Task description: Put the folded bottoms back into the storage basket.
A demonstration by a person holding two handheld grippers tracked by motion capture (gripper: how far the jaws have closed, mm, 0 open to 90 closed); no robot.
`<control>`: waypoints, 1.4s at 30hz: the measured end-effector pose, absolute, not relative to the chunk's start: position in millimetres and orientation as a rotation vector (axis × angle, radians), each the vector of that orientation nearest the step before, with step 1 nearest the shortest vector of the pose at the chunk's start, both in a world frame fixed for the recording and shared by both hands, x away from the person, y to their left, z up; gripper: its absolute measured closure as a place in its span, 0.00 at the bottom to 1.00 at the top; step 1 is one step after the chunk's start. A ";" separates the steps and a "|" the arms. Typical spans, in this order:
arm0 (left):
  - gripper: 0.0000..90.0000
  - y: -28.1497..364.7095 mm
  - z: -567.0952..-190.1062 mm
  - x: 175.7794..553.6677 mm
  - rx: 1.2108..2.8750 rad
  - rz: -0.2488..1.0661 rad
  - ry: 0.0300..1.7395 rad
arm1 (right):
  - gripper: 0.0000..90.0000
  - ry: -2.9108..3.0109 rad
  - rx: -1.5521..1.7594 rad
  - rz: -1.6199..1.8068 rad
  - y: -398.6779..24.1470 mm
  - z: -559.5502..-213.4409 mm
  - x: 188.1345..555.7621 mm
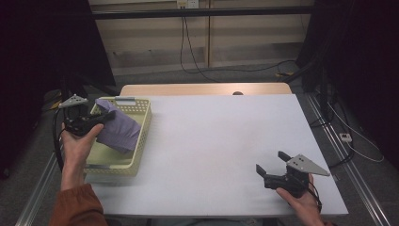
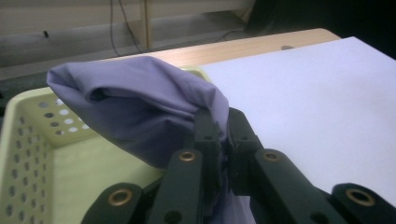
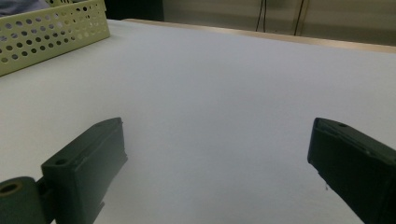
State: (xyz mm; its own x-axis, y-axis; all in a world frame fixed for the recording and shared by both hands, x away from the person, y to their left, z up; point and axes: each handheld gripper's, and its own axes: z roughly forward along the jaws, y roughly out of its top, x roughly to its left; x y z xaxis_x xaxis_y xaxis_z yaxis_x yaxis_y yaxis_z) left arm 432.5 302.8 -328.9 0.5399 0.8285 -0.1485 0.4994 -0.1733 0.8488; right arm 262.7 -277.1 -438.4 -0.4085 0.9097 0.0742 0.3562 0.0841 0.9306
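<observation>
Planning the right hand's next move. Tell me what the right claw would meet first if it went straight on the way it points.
Nothing close: the right claw stands open over bare white table. The yellow basket lies off to the left of that line, though depth is hard to judge.

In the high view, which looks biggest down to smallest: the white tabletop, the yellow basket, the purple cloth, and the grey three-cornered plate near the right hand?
1. White tabletop, by far the largest.
2. Yellow basket.
3. Purple cloth, partly draped inside the basket and pinched by the left gripper.
4. Grey plate, smallest.
</observation>
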 end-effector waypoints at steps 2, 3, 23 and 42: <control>0.95 303.0 -331.1 434.4 1.844 0.441 1.111 | 0.05 1.823 1.247 1.317 -277.2 -438.5 263.0; 0.95 303.4 -332.3 435.3 1.853 0.437 1.122 | 0.05 1.824 1.245 1.317 -277.2 -438.5 263.0; 0.94 307.7 -346.5 448.0 1.905 0.435 1.222 | 0.05 1.828 1.240 1.313 -277.7 -438.7 263.6; 0.94 304.6 -367.6 467.9 1.914 0.441 1.279 | 0.05 1.829 1.245 1.308 -277.2 -438.9 263.8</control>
